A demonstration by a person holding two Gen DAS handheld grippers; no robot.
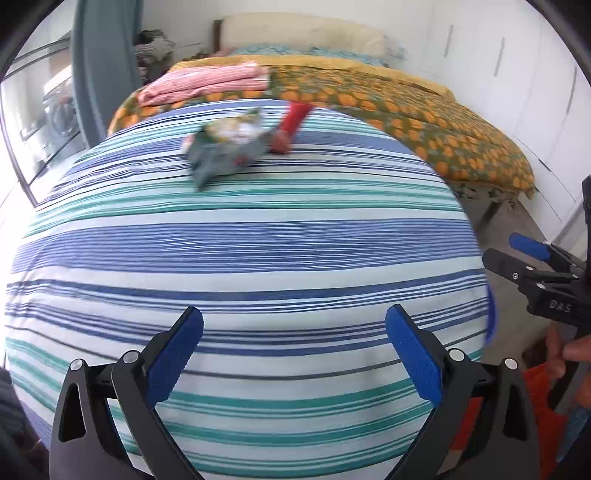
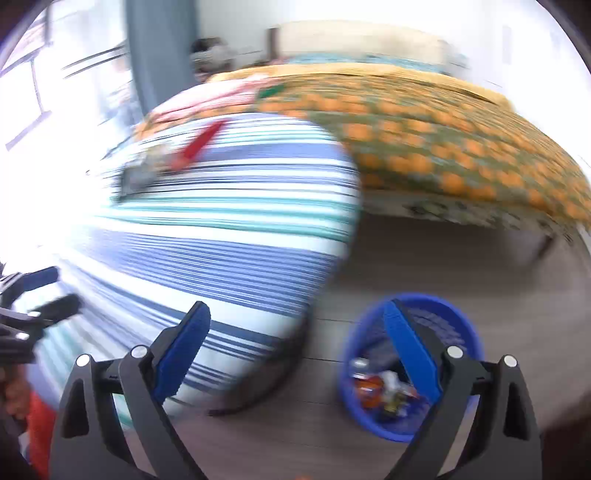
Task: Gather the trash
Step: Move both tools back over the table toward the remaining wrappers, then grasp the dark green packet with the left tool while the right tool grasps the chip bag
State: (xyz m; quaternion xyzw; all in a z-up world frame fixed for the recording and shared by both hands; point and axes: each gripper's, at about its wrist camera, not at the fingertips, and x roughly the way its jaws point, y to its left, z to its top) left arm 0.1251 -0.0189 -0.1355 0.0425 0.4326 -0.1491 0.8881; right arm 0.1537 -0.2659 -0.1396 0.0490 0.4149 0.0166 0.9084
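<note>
A home bedroom — bed with floral cover, pillow, white wardrobes.

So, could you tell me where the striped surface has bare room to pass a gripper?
The striped cover is bare from its near edge up to the crumpled wrapper. The far end is crowded: that wrapper lies beside the red packet.

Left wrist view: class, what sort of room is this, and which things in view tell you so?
Most likely a bedroom. A bed with an orange floral cover fills the back, a pillow lies at its head, and folded pink striped cloth sits on it. White cupboard doors line the right wall.
</note>
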